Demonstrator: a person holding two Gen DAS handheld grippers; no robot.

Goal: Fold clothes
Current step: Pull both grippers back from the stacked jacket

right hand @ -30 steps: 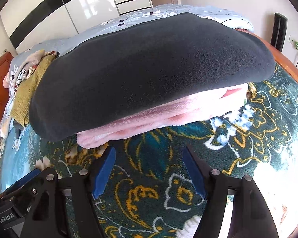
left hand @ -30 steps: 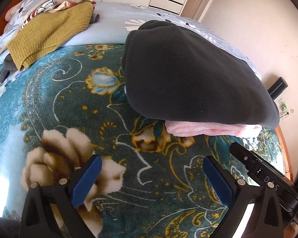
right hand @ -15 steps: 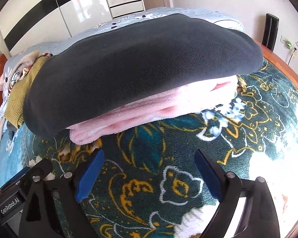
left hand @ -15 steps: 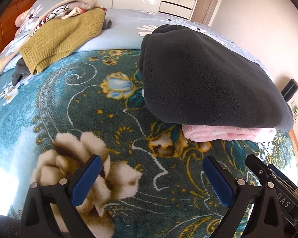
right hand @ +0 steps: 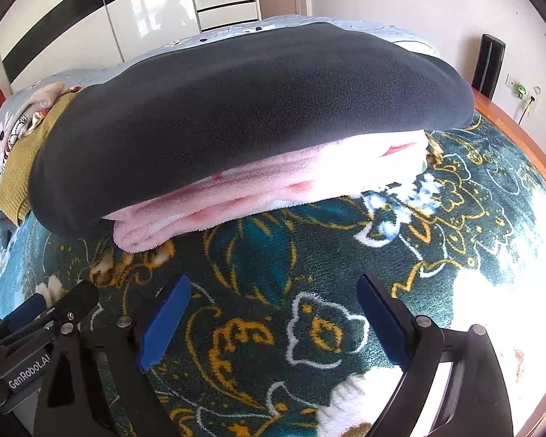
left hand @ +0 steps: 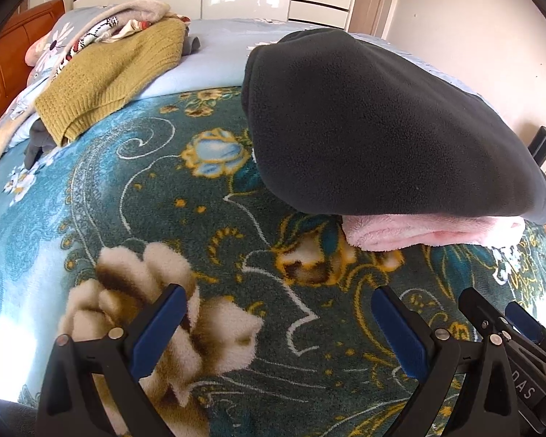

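A folded dark grey fleece garment (left hand: 375, 120) (right hand: 244, 109) lies on top of a folded pink fleece garment (left hand: 429, 231) (right hand: 258, 193), stacked on the green floral blanket (left hand: 185, 218) (right hand: 273, 255). My left gripper (left hand: 278, 322) is open over the blanket, well short of the stack, with nothing between its blue pads. My right gripper (right hand: 273, 313) is also open, a little in front of the pink edge. The right gripper's body (left hand: 506, 342) shows at the left wrist view's lower right, and the left gripper's body (right hand: 36, 331) at the right wrist view's lower left.
A mustard knitted sweater (left hand: 109, 76) (right hand: 14, 167) lies in a heap of unfolded clothes (left hand: 102, 29) at the far left, near the wooden headboard (left hand: 11, 58). A wardrobe (right hand: 145, 7) stands behind the bed. The wooden bed frame (right hand: 520, 138) runs along the right.
Both grippers have pulled back from the stack and tilted up. The right gripper's fingers have spread wider. The stack has stayed where it was.
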